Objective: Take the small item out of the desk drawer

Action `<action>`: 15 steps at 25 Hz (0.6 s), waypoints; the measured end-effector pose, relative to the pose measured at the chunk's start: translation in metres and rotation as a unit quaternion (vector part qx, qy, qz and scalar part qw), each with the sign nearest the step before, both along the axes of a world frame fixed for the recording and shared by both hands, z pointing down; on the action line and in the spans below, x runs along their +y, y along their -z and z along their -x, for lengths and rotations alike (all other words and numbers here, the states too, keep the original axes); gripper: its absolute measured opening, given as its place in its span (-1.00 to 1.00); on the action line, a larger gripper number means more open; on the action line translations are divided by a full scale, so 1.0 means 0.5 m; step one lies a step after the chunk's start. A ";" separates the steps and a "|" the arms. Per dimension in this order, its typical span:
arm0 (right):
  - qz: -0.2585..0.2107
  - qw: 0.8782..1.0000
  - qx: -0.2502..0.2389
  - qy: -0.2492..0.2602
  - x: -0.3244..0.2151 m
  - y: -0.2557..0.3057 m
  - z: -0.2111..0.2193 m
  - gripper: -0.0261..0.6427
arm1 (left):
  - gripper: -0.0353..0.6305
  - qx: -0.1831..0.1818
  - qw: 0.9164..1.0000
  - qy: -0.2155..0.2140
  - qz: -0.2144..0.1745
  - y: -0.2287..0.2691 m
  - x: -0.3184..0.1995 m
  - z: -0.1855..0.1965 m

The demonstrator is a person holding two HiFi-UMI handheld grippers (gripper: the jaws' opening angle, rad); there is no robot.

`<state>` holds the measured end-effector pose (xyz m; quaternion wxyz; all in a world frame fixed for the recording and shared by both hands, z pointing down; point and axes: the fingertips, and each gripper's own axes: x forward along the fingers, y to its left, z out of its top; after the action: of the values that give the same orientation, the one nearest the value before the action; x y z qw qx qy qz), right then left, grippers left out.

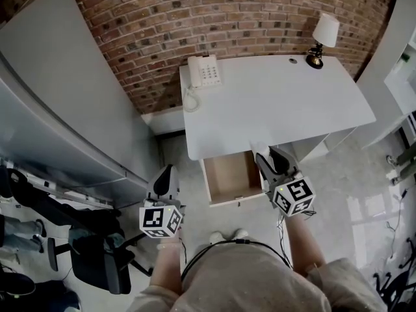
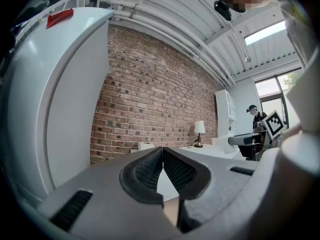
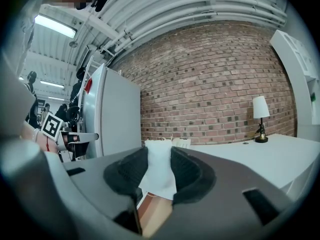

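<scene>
Right gripper view — right claw (image 3: 159,159) clamped on small white item (image 3: 160,179), left claw (image 2: 163,159) tips touching

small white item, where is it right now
Right gripper view, centre: the small white item is pinched in the jaws of the right gripper, at the front edge of the desk, just right of the open drawer.

The wall (image 1: 227,18) across the upper frame is rough, matt red-brown brick; the desk (image 1: 292,103) top is smooth matt white, its drawer (image 1: 231,174) pale wood-look board inside. The small item (image 3: 160,171) looks like thin white cloth or paper, frayed along its top, between the dark ribbed pads (image 3: 192,176) of the matt grey plastic right gripper (image 3: 159,156).
</scene>
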<state>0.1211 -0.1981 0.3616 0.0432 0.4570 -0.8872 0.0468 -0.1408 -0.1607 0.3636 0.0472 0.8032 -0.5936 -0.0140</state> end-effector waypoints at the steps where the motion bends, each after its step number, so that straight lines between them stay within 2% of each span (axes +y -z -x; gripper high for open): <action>1: 0.000 1.000 0.000 -0.001 -0.001 -0.001 -0.001 -0.48 | -0.88 -0.001 1.000 0.001 0.001 -0.001 0.000 0.001; 15: -0.001 1.000 0.003 0.003 -0.019 0.000 0.000 -0.48 | -0.88 0.001 1.000 0.009 0.004 -0.005 -0.010 0.011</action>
<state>0.1213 -0.2077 0.3615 0.0453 0.4548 -0.8883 0.0450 -0.1464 -0.1658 0.3659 0.0507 0.7978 -0.6007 -0.0125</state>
